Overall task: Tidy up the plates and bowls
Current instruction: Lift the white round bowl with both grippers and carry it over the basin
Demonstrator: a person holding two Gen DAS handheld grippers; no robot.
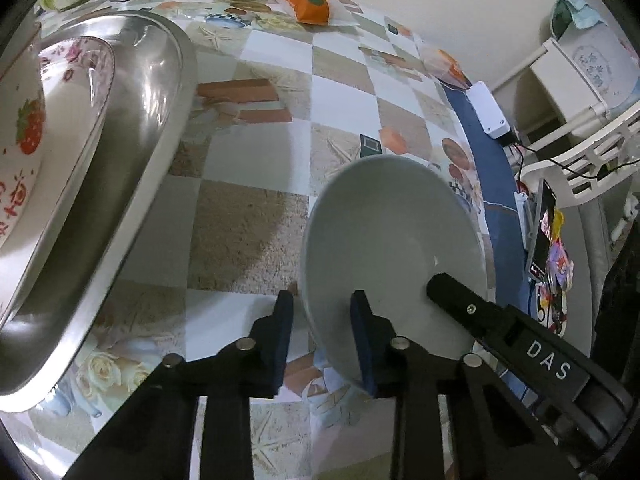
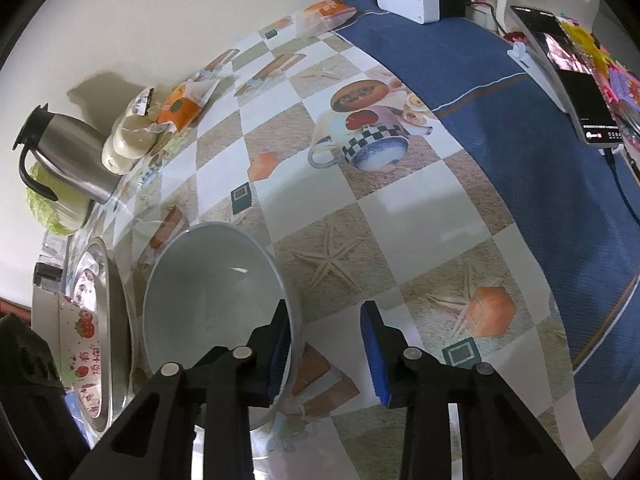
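Note:
A plain pale grey bowl point(image 1: 392, 240) sits tilted on the patterned tablecloth; it also shows in the right wrist view point(image 2: 212, 292). My left gripper point(image 1: 322, 344) is open, its two blue pads straddling the bowl's near rim with a gap on each side. My right gripper point(image 2: 328, 352) is open, its left pad inside the bowl's right rim and its right pad well clear; one of its fingers point(image 1: 460, 300) reaches into the bowl in the left wrist view. A steel basin point(image 1: 132, 152) on the left holds a floral plate point(image 1: 76, 68) and a strawberry-print bowl point(image 1: 20, 136).
A steel kettle point(image 2: 68, 152), bagged buns point(image 2: 128, 140), an orange packet point(image 2: 180, 108) and a cabbage point(image 2: 52, 208) stand at the table's far side. A white box point(image 2: 408, 0) and a phone point(image 2: 576, 92) sit by the blue cloth point(image 2: 520, 160). A white dish rack point(image 1: 580, 140) stands right.

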